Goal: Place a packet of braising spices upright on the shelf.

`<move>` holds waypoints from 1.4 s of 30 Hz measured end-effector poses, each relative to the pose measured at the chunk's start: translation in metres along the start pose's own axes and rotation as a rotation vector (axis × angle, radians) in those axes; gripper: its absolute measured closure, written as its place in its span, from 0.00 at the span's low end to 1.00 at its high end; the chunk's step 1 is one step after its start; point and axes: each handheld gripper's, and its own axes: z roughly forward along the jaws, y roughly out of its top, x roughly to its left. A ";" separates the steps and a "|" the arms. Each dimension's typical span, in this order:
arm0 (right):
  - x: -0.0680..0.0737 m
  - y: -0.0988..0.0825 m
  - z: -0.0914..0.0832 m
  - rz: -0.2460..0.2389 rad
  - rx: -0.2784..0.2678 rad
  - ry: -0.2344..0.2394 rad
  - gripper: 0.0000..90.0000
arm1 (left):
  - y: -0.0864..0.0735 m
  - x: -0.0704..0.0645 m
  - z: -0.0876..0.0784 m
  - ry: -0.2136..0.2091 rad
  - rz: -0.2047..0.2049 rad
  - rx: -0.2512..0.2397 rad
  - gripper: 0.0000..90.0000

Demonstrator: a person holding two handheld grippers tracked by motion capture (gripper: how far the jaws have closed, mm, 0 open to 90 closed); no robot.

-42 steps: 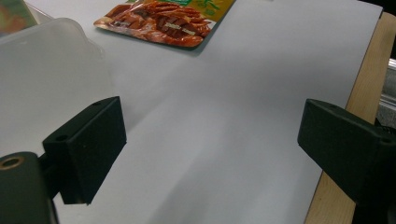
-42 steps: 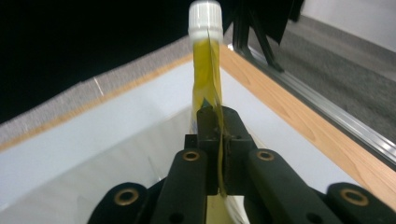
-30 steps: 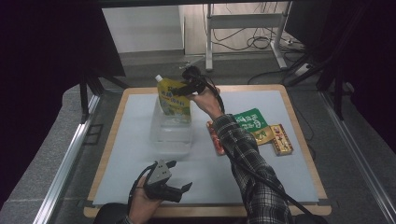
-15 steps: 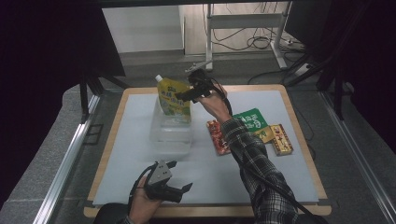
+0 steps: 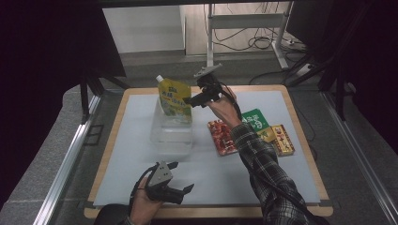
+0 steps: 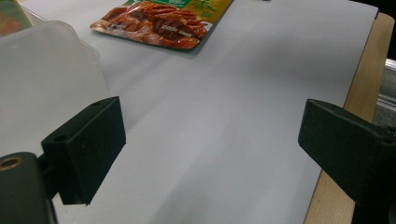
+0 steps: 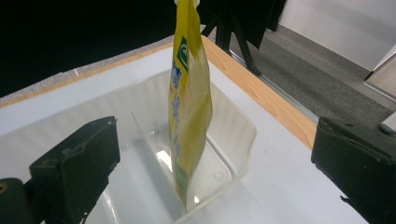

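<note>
A yellow spouted pouch (image 5: 174, 98) stands upright in a clear plastic container (image 5: 171, 136) at the back middle of the white mat. My right gripper (image 5: 190, 101) hovers just right of the pouch and points at it. Its jaws have just been opening and now stand wide, with nothing pressed between them. In the right gripper view the pouch (image 7: 189, 107) stands edge-on in the container (image 7: 233, 140), beyond the gripper (image 7: 215, 177). My left gripper (image 5: 184, 177) rests open near the front edge, nothing in it (image 6: 210, 154).
A red snack pack (image 5: 221, 136) (image 6: 159, 23), a green pack (image 5: 256, 119) and a yellow and red box (image 5: 283, 139) lie right of the container. The mat sits on a wooden board (image 5: 300, 126), whose edge (image 6: 359, 70) runs beside the left gripper.
My right gripper has let go of the pouch, opened its jaws and drawn back a little to the right. The pouch stays standing in the container. The left hand has not moved.
</note>
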 end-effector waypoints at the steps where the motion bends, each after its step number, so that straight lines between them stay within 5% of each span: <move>1: 0.000 -0.001 -0.002 -0.002 -0.001 -0.004 0.00 | 0.000 0.000 0.000 -0.001 -0.002 0.001 0.08; 17: 0.004 -0.023 -0.024 -0.009 0.026 0.035 0.00 | -0.001 0.000 0.002 -0.008 0.000 0.002 0.07; 42: -0.006 -0.076 -0.068 0.016 0.032 -0.005 0.00 | -0.002 -0.002 0.002 -0.005 0.013 0.006 0.07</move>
